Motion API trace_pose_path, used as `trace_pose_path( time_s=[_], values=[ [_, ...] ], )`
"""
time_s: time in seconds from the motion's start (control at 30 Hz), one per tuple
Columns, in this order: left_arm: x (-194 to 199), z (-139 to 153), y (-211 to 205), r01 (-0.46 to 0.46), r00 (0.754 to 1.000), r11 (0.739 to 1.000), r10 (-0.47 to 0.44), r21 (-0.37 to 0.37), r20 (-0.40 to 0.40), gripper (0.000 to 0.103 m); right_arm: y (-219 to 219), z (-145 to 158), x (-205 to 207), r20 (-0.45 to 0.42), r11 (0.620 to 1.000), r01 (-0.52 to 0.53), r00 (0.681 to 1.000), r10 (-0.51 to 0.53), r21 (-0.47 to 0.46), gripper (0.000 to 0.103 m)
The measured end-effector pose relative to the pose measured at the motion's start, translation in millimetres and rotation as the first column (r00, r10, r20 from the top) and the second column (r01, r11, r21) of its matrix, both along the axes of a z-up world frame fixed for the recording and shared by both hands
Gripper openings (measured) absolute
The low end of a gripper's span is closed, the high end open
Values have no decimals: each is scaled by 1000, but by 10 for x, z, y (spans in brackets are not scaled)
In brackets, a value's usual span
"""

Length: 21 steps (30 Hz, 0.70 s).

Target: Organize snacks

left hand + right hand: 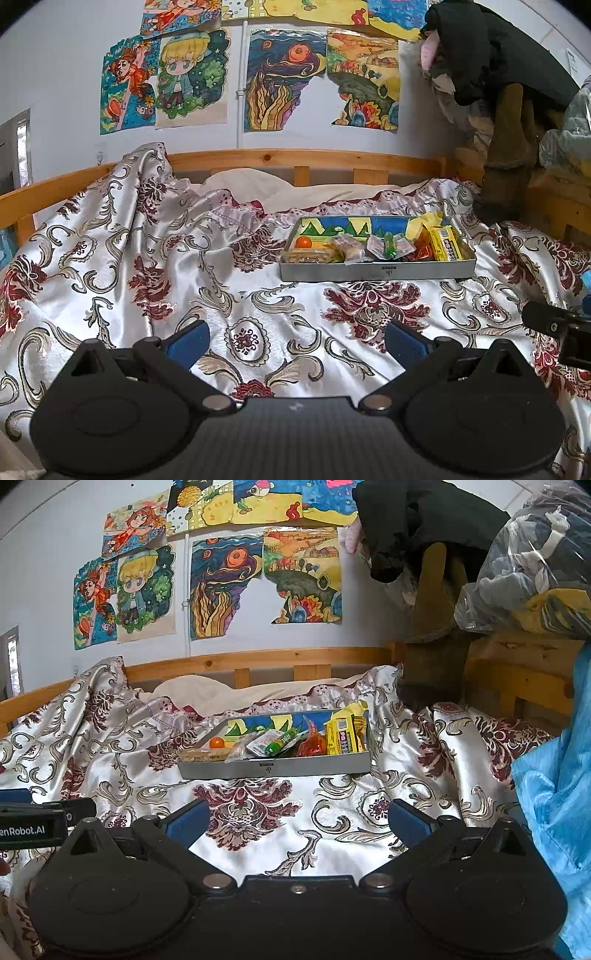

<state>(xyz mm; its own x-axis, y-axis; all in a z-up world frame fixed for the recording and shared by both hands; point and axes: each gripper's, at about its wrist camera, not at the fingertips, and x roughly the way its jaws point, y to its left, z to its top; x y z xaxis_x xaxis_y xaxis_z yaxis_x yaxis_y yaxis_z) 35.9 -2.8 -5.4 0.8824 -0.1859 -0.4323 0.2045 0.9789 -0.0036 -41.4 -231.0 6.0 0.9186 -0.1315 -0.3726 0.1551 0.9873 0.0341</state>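
I am holding my left gripper [295, 341] and right gripper [297, 821] wide apart and empty above the bedspread [147, 266]. The snacks [291, 740] are lying in the gray tray [273, 768], which is sitting on the bed ahead, well apart from both grippers.

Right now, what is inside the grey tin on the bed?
The grey tin holds an orange ball, a green tube, a yellow box and clear wrapped snacks. Anything beneath them is covered.
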Motion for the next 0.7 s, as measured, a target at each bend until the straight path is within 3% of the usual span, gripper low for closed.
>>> trace_pose_path(
  time_s=[0.7],
  values=[
    [4,-6,-1,-7,1000,1000,7,-1,-6,103,-1,-23,8,-8,1000,-5,1000,4,-5,102]
  ],
)
